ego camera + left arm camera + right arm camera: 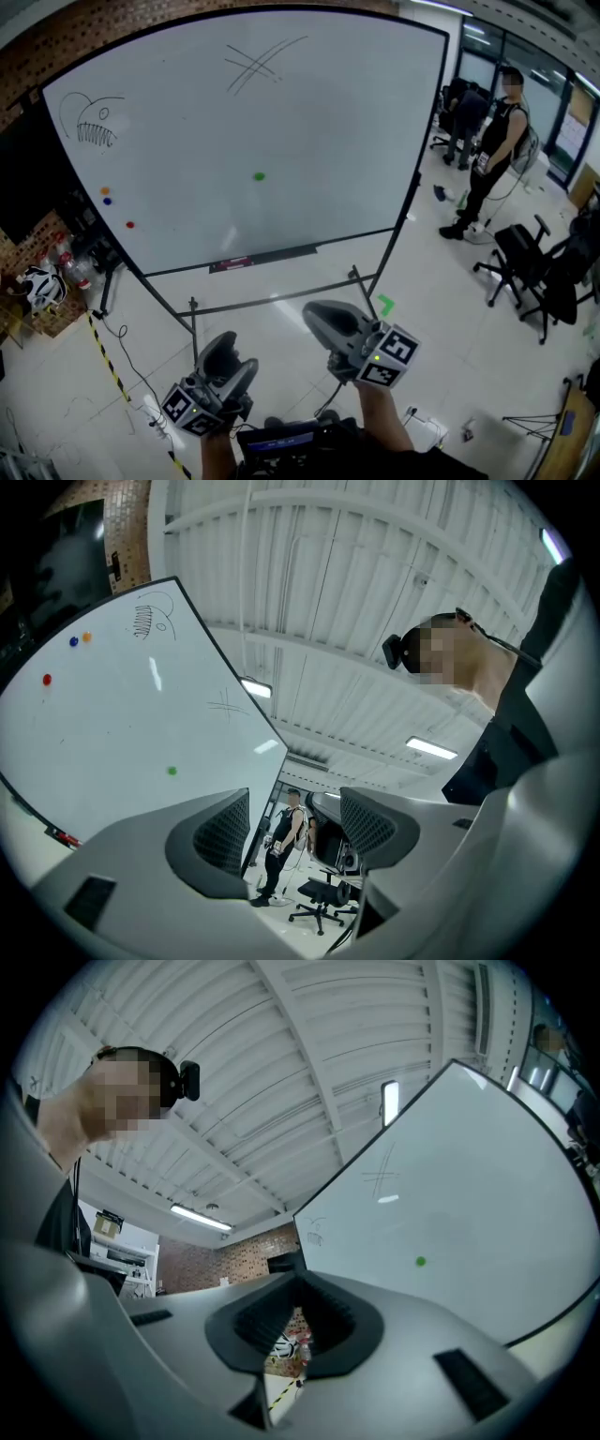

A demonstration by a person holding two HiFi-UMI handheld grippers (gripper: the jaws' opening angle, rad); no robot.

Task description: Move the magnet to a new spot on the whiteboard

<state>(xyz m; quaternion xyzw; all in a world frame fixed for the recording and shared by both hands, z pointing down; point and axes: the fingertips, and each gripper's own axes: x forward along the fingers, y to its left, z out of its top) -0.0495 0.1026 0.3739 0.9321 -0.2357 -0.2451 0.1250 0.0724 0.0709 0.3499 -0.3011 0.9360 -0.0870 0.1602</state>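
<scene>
A green magnet [260,176] sticks near the middle of the large whiteboard [187,103]; it also shows in the left gripper view [172,772] and in the right gripper view [420,1261]. Red [129,225], blue [107,201] and orange [104,191] magnets sit at the board's left. Both grippers are held low, well short of the board and angled upward. My left gripper [230,345] [295,822] is open and empty. The jaws of my right gripper [319,314] [298,1288] meet at the tips with nothing between them.
The whiteboard stands on a metal frame [281,295] with a marker tray [262,258]. A person [492,141] stands at the right rear beside office chairs [525,267]. Cables and yellow-black tape [108,361] run along the floor at left, near a helmet [42,286].
</scene>
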